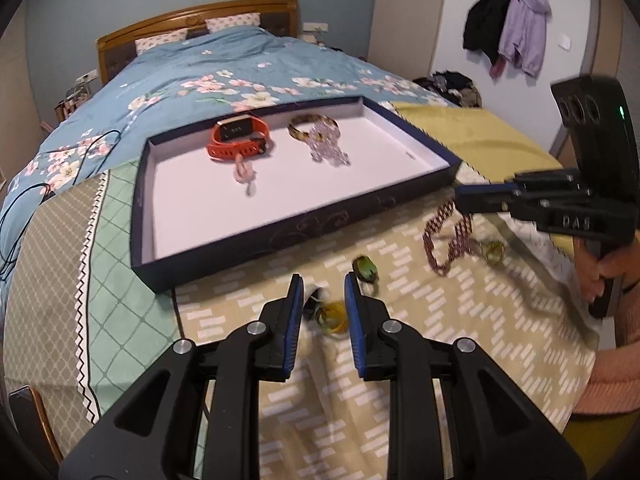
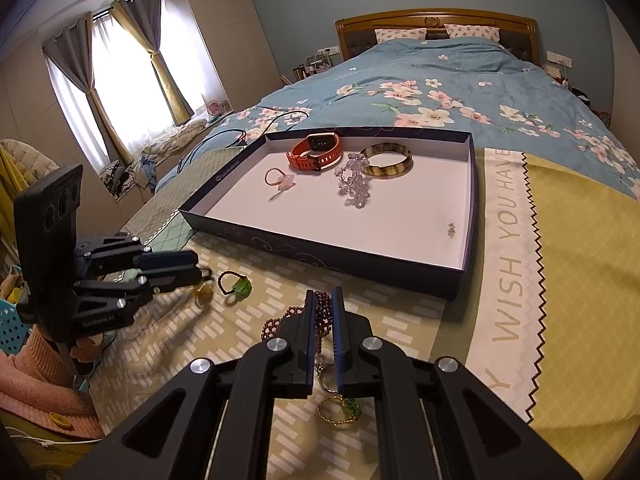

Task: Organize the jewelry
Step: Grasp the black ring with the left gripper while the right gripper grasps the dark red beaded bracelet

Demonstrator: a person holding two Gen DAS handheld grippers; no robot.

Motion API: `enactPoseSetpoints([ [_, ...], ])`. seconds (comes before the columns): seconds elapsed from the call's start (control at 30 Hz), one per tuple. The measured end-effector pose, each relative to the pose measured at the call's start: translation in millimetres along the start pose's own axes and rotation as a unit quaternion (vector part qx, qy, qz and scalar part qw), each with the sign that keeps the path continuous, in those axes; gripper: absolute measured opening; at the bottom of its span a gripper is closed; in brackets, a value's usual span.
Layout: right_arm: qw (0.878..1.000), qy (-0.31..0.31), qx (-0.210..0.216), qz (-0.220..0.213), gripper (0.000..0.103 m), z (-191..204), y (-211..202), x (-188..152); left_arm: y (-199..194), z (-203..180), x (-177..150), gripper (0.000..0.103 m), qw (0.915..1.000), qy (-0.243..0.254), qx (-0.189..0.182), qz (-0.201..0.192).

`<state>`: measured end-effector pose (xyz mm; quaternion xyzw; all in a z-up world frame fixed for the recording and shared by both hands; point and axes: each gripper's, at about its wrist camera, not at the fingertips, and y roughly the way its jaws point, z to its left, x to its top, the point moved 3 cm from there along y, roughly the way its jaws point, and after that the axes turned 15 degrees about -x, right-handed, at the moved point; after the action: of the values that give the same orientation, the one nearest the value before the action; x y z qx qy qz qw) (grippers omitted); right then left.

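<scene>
Tray: a shallow dark box with a white floor, lying on the bed at the centre of both views.
In the tray: an orange watch, a mottled bangle, a clear bead bracelet and a small pink ring, all toward its far side.
Right gripper: low centre of its own view, jaws clenched on a dark red beaded necklace just in front of the tray.
Left gripper: bottom centre of its view, jaws slightly parted over a yellow ring; whether the pads touch it I cannot tell.
Loose pieces: a green bead ring on the patterned cloth between the two grippers, and a gold and green ring below the right gripper.
</scene>
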<state>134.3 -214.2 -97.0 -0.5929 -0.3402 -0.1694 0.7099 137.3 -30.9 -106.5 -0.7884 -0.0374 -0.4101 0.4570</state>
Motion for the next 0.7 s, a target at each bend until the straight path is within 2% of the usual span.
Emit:
enactPoseSetpoints([
  [0.07,1.0,-0.001,0.001,0.0,0.006,0.5,0.4,-0.1,1.9,1.0,-3.0,0.023,1.0,-0.001,0.002,0.005],
  [0.23,1.0,0.002,0.002,0.001,0.006,-0.2,0.6,-1.1,-0.6,4.3,-8.5,0.036,0.9999,-0.009,-0.002,0.008],
  [0.6,1.0,0.001,0.008,-0.009,0.006,1.5,-4.2,3.4,-4.9,25.3,-9.8,0.037,0.9991,-0.042,0.002,0.008],
  [0.7,1.0,0.0,0.009,-0.011,0.006,2.8,-5.7,4.6,-11.3,31.7,-7.1,0.036,0.9982,-0.059,-0.011,-0.002],
])
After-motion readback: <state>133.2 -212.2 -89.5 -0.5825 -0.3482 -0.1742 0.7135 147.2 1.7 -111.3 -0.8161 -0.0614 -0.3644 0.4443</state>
